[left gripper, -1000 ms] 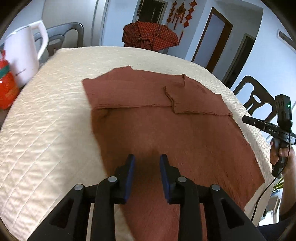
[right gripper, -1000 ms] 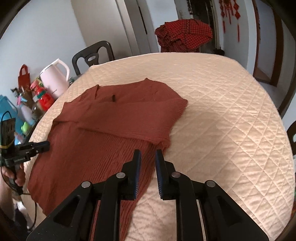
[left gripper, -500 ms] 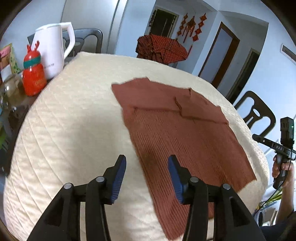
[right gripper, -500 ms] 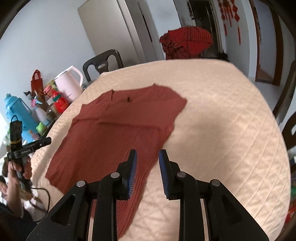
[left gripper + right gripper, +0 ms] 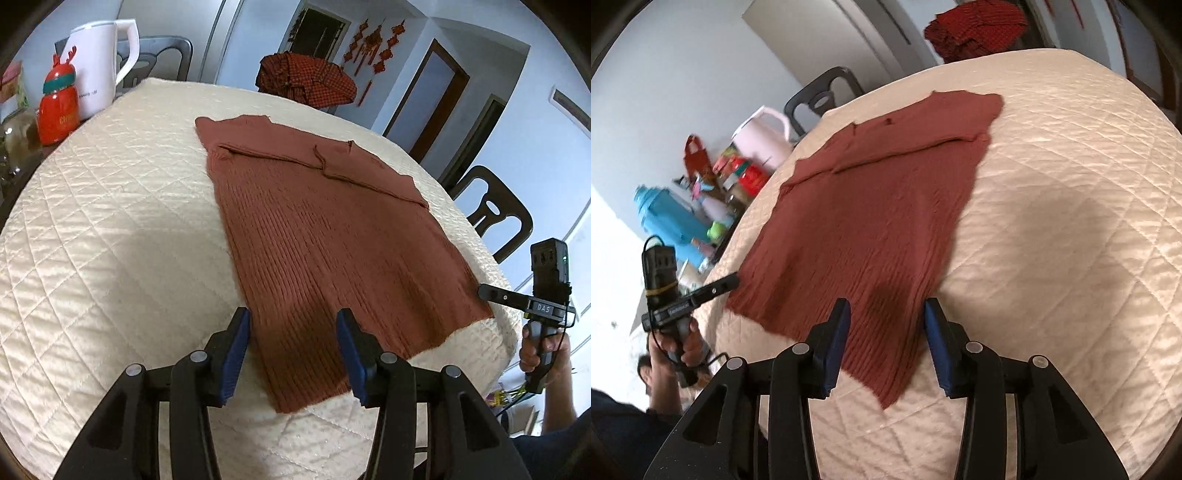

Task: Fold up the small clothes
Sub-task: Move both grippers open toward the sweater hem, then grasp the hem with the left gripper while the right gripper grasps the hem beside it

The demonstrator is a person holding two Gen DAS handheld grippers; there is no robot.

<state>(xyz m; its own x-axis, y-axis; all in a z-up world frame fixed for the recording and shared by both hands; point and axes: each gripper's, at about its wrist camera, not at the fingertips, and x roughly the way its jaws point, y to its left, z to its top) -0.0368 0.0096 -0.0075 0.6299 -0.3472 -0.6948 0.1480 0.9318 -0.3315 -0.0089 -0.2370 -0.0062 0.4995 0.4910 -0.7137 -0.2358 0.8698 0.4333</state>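
Since earlier: both my grippers have backed off the sweater (image 5: 325,236) and spread.
Left gripper (image 5: 293,354): apart, over near hem corner.
Right gripper (image 5: 886,341): apart, probably equally near.
Long axis: runs away from me.

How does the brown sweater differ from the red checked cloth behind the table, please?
The sweater is plain rust brown and ribbed; the checked cloth is red with a dark pattern. The sweater lies spread flat on the quilt; the checked cloth sits bunched in a heap beyond it. Both are reddish fabrics.
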